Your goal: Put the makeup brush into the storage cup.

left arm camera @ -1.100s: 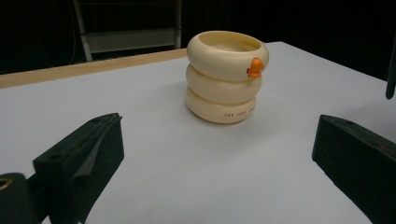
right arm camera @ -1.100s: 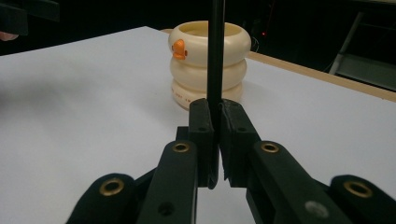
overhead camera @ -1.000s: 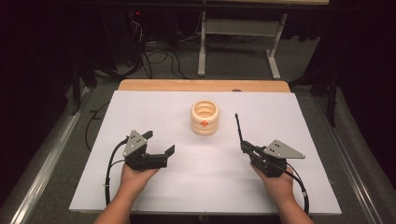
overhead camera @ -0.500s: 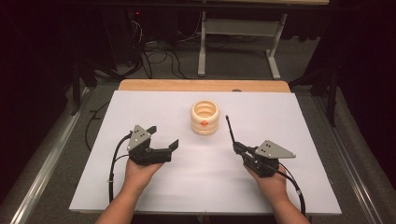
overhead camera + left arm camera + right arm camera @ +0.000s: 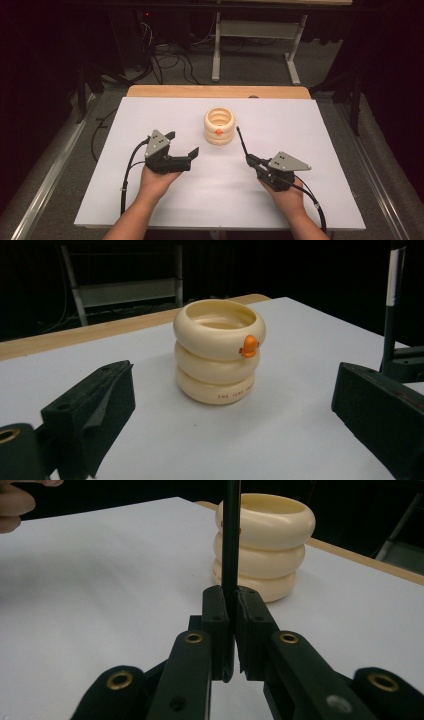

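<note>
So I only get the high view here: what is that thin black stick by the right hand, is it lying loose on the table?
Observer: No. The right hand-held gripper is shut on the black stick, which rises straight up between its jaws.
Operator: And the cream holder, is it plain?
Observer: In the left gripper view the cream ringed holder has small dark lettering low on its bottom ring.
Operator: Is the left one holding anything?
Observer: No, the left hand-held gripper is open, its jaws wide apart, with the holder ahead between them.
</note>
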The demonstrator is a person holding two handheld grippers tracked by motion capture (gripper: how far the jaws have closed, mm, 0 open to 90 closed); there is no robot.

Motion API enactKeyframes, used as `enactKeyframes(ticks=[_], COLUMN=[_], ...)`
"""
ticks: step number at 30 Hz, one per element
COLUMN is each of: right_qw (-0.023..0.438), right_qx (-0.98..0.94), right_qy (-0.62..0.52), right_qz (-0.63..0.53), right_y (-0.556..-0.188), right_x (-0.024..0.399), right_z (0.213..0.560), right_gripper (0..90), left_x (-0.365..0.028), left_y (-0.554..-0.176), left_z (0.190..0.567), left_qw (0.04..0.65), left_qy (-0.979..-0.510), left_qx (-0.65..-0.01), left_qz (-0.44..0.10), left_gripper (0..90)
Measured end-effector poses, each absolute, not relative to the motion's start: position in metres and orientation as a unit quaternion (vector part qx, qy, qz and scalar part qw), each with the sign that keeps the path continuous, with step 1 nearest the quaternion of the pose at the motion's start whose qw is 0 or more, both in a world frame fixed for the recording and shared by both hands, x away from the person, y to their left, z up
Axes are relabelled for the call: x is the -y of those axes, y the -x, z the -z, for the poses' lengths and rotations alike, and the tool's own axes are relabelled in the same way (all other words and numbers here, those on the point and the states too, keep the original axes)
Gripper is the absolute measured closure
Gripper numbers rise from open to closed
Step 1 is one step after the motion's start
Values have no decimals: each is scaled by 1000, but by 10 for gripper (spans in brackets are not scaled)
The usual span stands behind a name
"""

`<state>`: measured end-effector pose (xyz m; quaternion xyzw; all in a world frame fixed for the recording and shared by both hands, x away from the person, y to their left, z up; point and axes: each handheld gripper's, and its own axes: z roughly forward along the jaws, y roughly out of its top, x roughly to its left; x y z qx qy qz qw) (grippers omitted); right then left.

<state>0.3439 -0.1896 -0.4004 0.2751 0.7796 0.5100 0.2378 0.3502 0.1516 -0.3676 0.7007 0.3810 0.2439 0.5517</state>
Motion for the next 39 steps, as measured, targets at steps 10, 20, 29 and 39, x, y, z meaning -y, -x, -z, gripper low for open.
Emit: enactKeyframes(ticks=[10, 20, 29, 39], right_qw=[236, 239, 235, 230], right_qx=[-783, -782, -782, -783], right_qy=[-266, -260, -254, -247], right_qz=[-511, -514, -518, -522], right_y=[-343, -344, -344, -341], right_x=[182, 174, 166, 158], right_z=[400, 398, 397, 397], right_gripper=[860, 860, 860, 860], left_x=[-135, -119, -110, -105], left_y=[-350, -355, -355, -350], left_z=[361, 356, 356, 356], left_qw=[560, 568, 570, 578], left_qy=[-705, -708, -713, -716], left_qx=[-368, -356, -348, -340], left_qz=[-232, -223, -212, -193], left_gripper=[43, 44, 51, 69])
